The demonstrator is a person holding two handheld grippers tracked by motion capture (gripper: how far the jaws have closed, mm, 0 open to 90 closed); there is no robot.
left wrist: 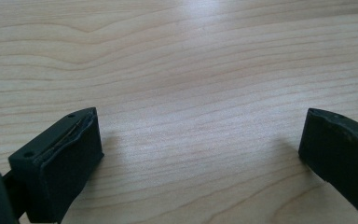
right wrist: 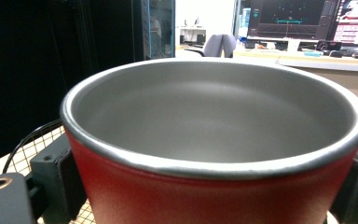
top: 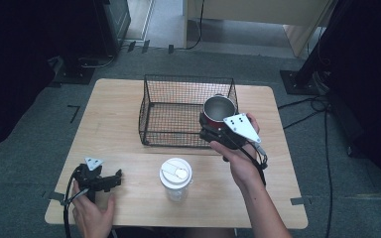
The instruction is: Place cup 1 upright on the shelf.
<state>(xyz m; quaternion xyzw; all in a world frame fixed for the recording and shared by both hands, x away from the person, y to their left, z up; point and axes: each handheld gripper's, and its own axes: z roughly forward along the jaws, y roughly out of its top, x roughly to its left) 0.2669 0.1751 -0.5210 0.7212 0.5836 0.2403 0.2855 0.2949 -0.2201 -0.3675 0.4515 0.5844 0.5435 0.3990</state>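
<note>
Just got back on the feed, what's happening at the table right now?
The right gripper is clamped on a red metal cup, jaws on either side of its body, and holds it upright at the near right corner of the wire basket. The cup looks empty inside. The left gripper sits open and empty low over the wooden table at its near left. A clear tumbler with a white lid stands on the table in front of the basket, untouched.

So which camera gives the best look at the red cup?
The right gripper view: the red cup looms close, showing its grey inside, between the right tongs. The high view shows it small, above the wire basket.
</note>
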